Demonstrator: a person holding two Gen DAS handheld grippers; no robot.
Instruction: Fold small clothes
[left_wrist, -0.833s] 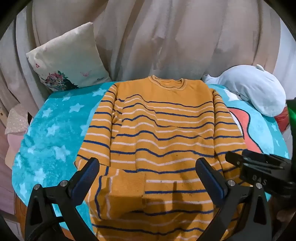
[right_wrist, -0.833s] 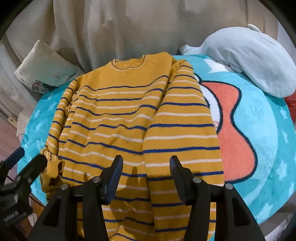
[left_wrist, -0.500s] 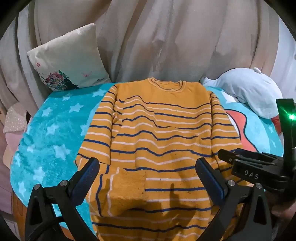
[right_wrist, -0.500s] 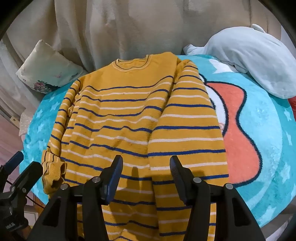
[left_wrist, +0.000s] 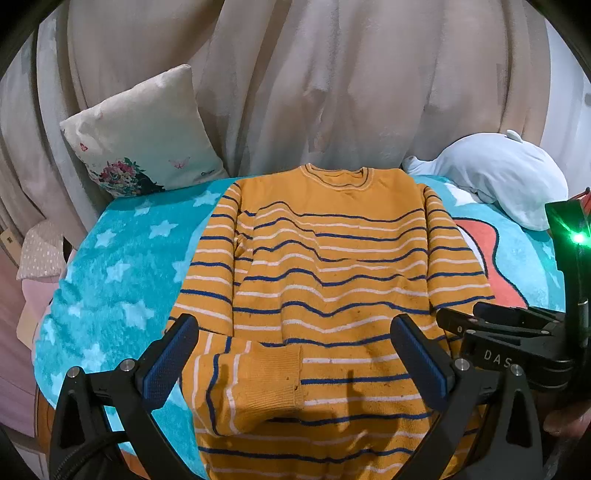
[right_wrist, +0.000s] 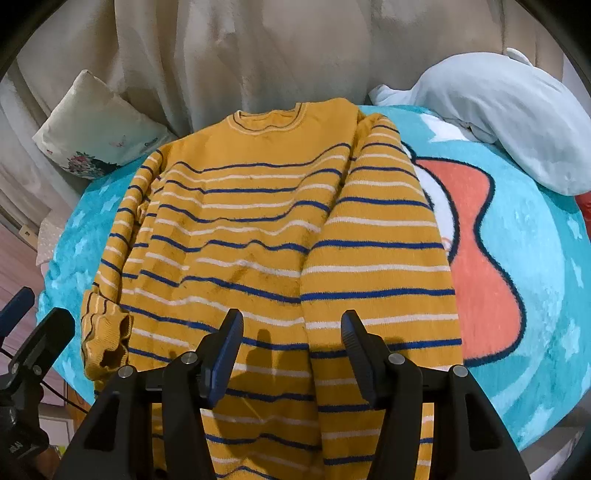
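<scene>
An orange sweater (left_wrist: 325, 280) with blue and white stripes lies flat on a turquoise blanket (left_wrist: 110, 273), collar at the far side. Its left sleeve is bent inward, cuff (left_wrist: 258, 376) resting on the hem area. Its right sleeve (right_wrist: 376, 258) is folded down over the body. My left gripper (left_wrist: 293, 354) is open and empty, held over the near hem. My right gripper (right_wrist: 291, 350) is open and empty, over the lower right part of the sweater (right_wrist: 240, 240). The right gripper's body shows at the right edge of the left wrist view (left_wrist: 509, 332).
A floral cushion (left_wrist: 144, 144) leans at the back left against a beige curtain (left_wrist: 314, 81). A pale blue plush toy (right_wrist: 498, 110) lies at the back right. The blanket (right_wrist: 535, 280) has a red and white cartoon patch right of the sweater. The bed's near edge drops off below both grippers.
Both grippers have drawn back and risen slightly, so the sweater looks smaller and farther. Both stay open. The sweater has not moved.
</scene>
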